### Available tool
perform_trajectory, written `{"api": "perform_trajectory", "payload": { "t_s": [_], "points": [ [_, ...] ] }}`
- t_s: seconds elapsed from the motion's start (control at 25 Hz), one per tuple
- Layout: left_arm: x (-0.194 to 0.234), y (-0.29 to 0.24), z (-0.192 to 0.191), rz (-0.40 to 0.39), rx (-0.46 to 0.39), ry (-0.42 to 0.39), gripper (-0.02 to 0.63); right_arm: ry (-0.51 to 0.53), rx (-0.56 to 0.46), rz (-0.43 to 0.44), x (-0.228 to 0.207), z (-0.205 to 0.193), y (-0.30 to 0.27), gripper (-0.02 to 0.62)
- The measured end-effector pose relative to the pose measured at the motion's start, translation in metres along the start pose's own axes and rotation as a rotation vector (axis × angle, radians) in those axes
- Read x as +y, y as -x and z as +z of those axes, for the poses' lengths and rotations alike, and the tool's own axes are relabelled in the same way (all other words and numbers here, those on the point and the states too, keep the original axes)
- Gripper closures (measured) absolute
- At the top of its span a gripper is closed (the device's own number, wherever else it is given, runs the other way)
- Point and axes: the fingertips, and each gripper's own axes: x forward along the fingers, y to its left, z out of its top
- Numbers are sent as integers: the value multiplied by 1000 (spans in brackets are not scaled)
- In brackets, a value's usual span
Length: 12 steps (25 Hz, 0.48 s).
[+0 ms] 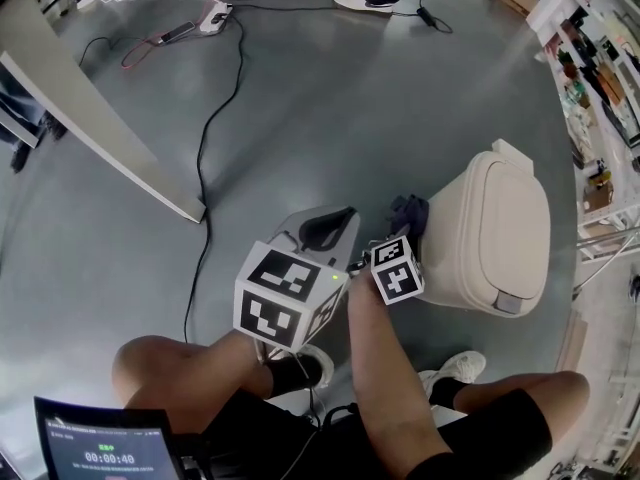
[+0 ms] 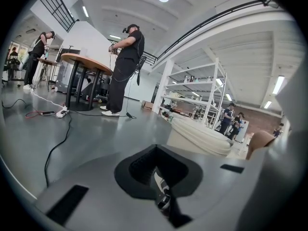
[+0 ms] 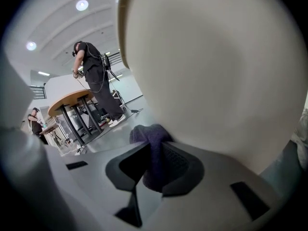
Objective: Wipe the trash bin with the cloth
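Cream plastic trash bin with a rounded lid stands on the grey floor just in front of the person's right knee, its lid facing up toward the head camera. In the right gripper view the bin's smooth side fills most of the frame, very close to the jaws. The right gripper has its jaws closed on a dark purple cloth, which bunches up between the black pads and bulges out past their tips. From the head view the cloth lies against the bin's left side wall, near the top edge.

The left gripper hovers just left of the right one, apart from the bin and pointing out over the floor. Its own view shows the black pads drawn together with only a thin slit left between them and nothing held there; the bin sits off to its right.

A black cable runs across the floor up to a white power strip. Farther off, a person in black clothes stands beside a round wooden table, and white metal shelving lines the far side.
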Motion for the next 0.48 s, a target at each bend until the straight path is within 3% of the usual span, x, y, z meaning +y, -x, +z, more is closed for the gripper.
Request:
{"api": "perform_trajectory", "payload": {
  "t_s": [0.48],
  "points": [
    [-18, 3, 10, -29, -14, 11, 604, 20, 126, -37, -17, -36, -29, 526]
  ]
}}
